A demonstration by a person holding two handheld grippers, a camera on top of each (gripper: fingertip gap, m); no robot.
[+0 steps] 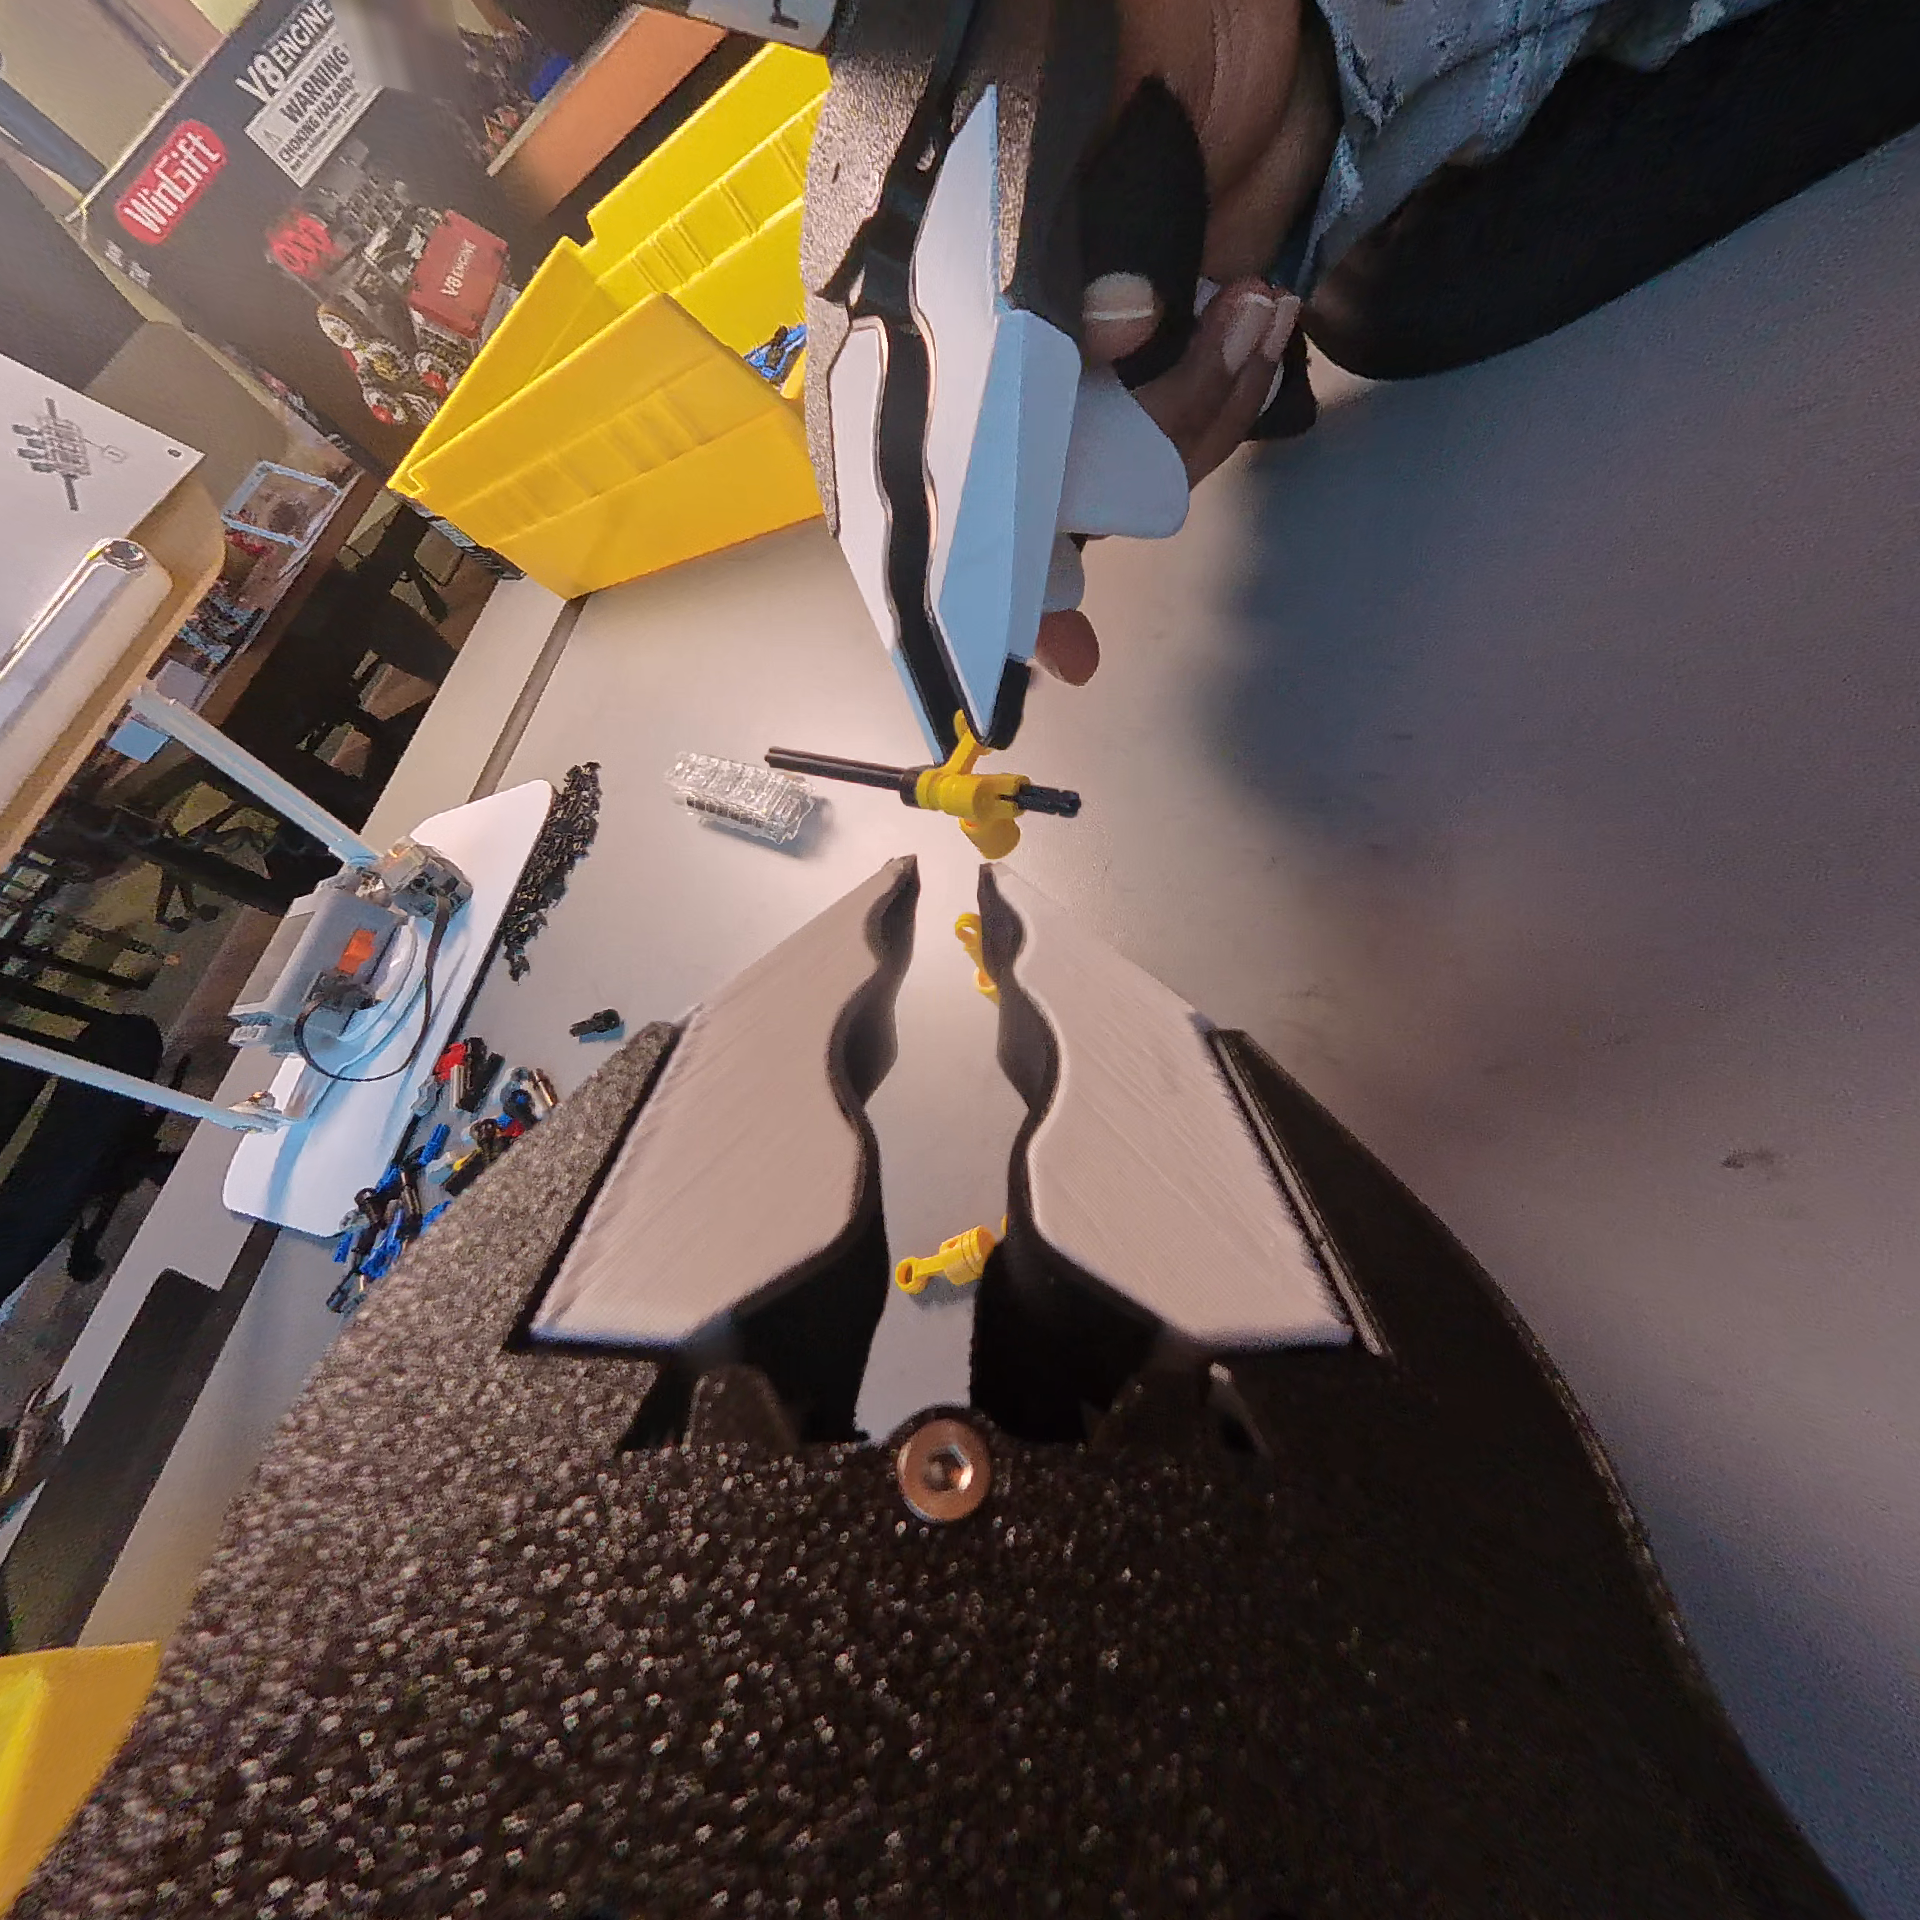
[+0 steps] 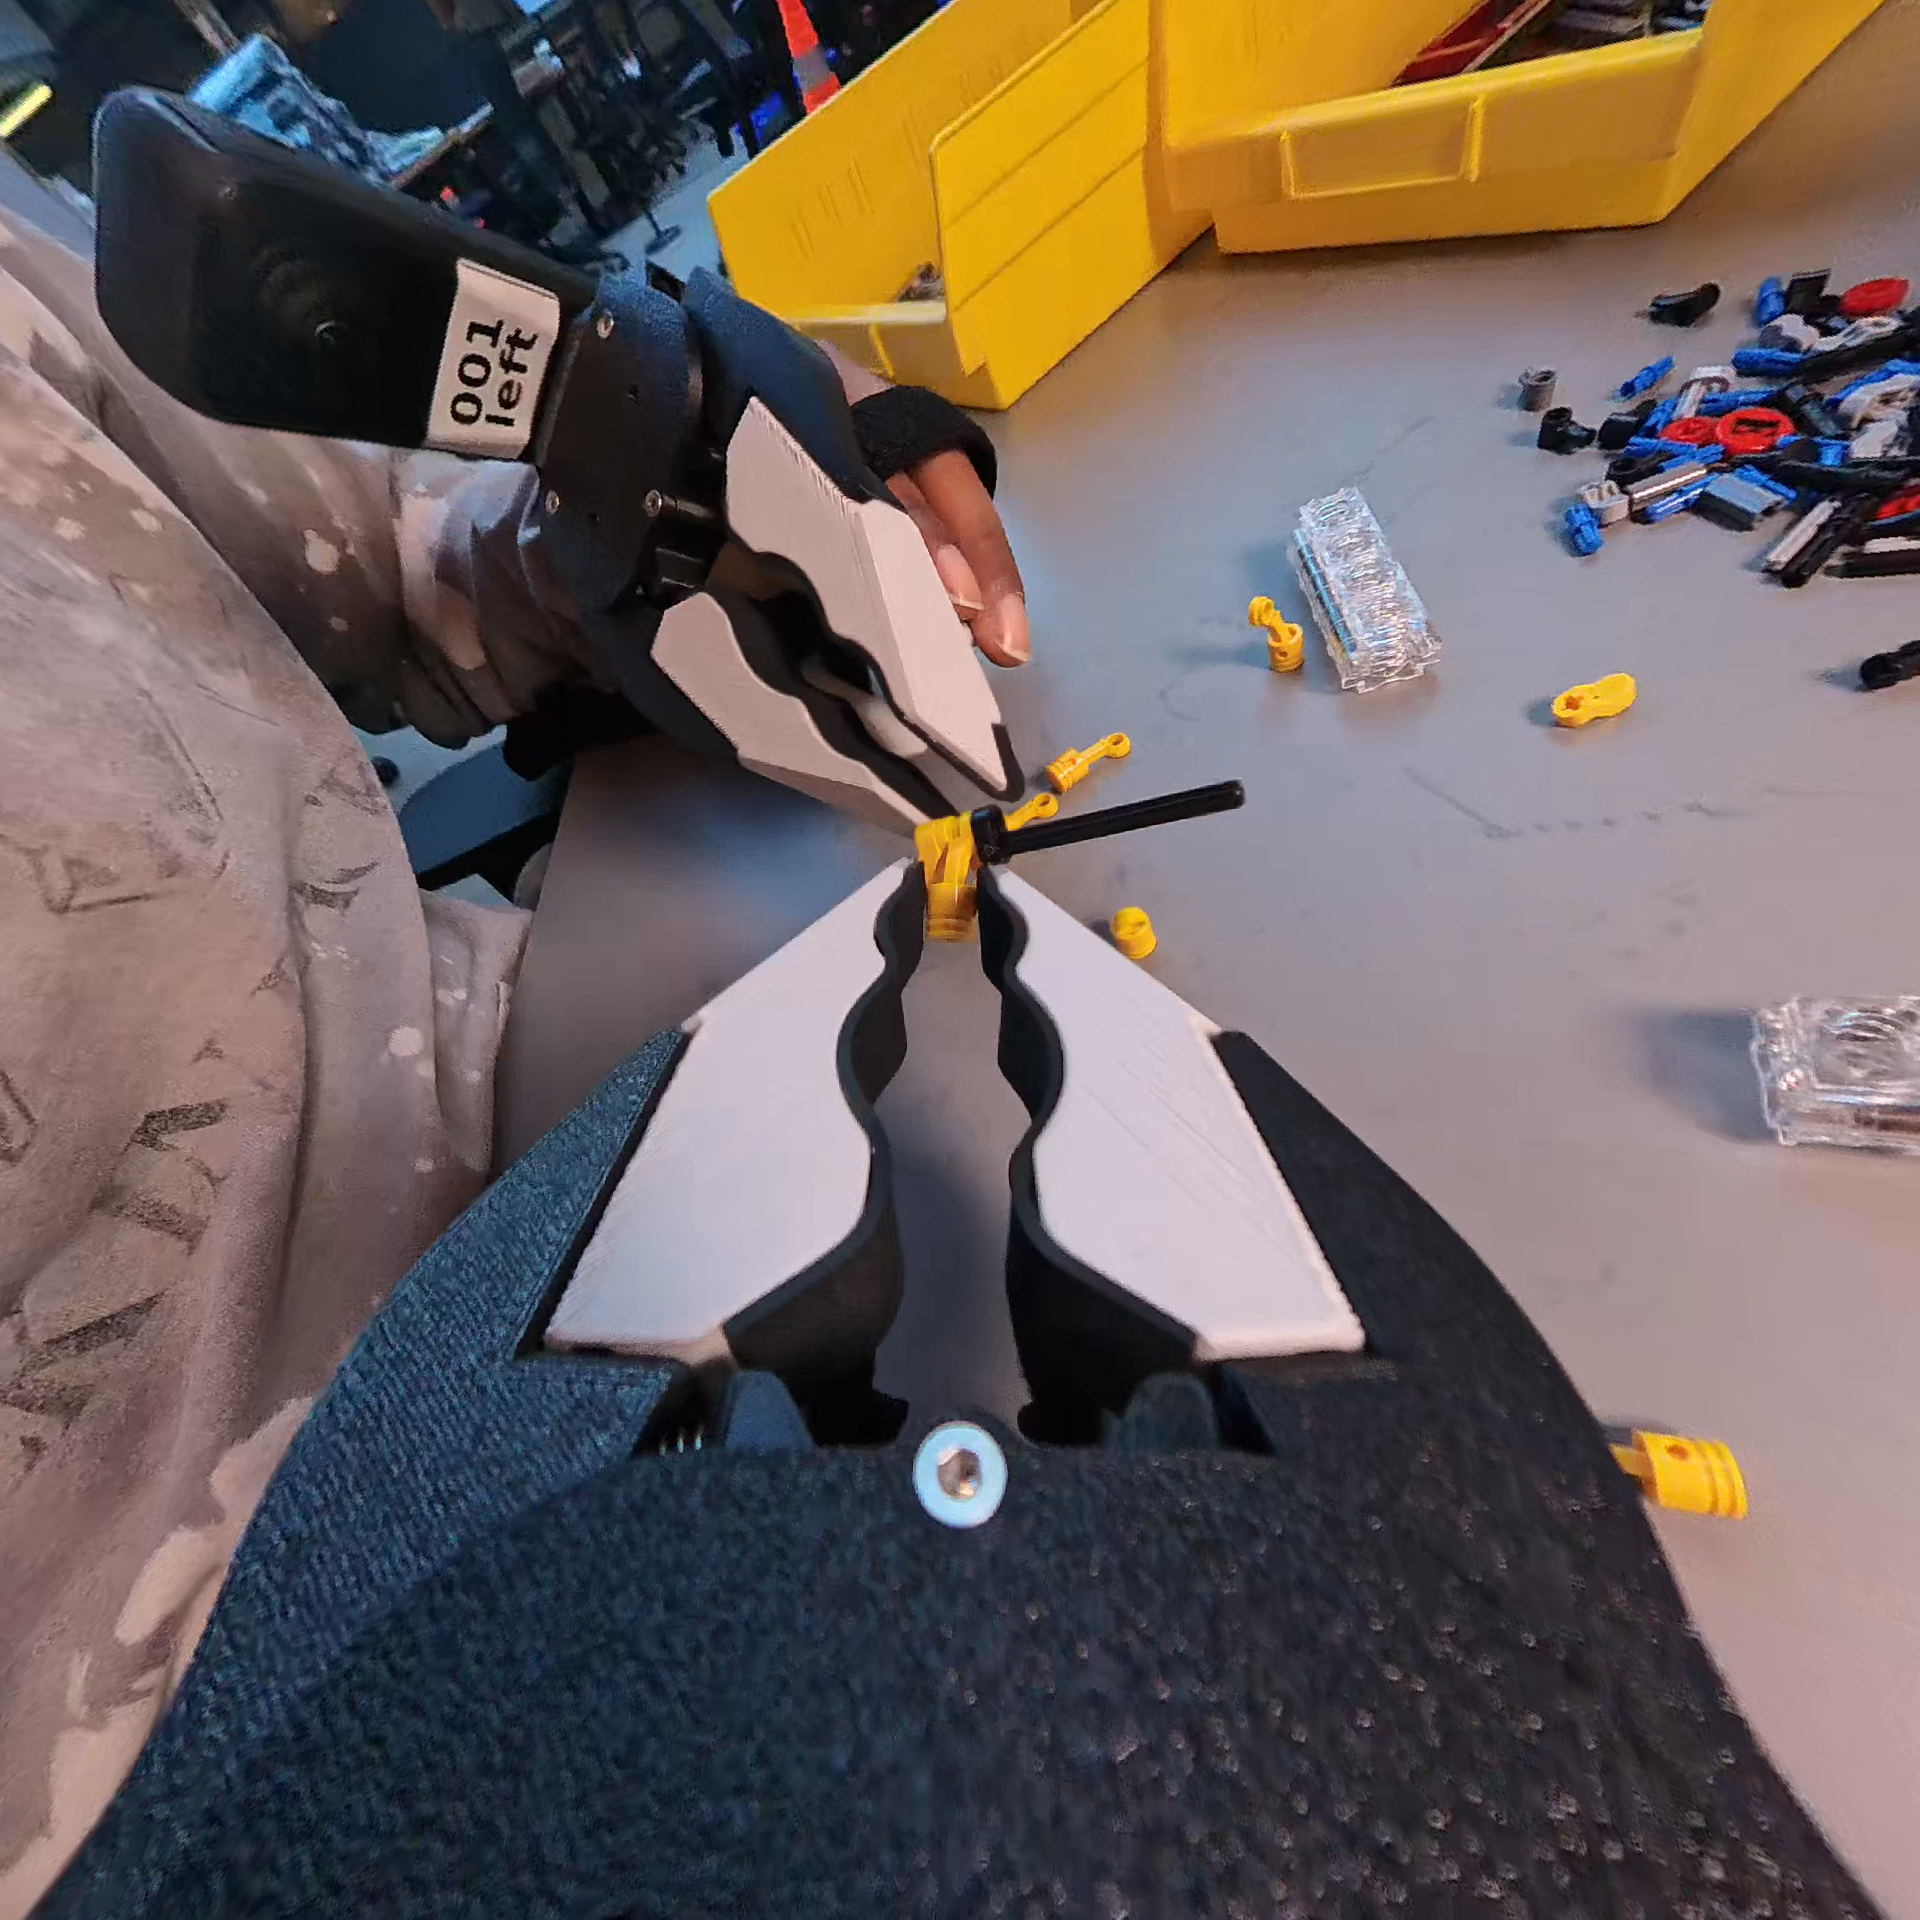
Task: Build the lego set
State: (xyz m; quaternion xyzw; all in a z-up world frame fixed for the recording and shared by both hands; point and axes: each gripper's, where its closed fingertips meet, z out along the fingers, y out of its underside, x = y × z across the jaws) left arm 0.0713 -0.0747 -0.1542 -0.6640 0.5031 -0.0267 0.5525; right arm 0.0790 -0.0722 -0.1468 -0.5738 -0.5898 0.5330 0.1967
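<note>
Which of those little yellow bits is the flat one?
Start at the yellow bins, then drop to the heap of blue, black and red parts. Just in front of it, right of the clear ribbed block, lies the flat yellow piece, alone: teardrop-shaped, while the other yellow bits are round pistons.

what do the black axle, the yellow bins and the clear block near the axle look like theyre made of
Black axle: likely hard plastic, with a dull sheen along its length.
Yellow bins: moulded plastic by the look, glossy, with ribbed walls.
Clear block: transparent plastic, probably; the table shows through and its edges glint.
</note>
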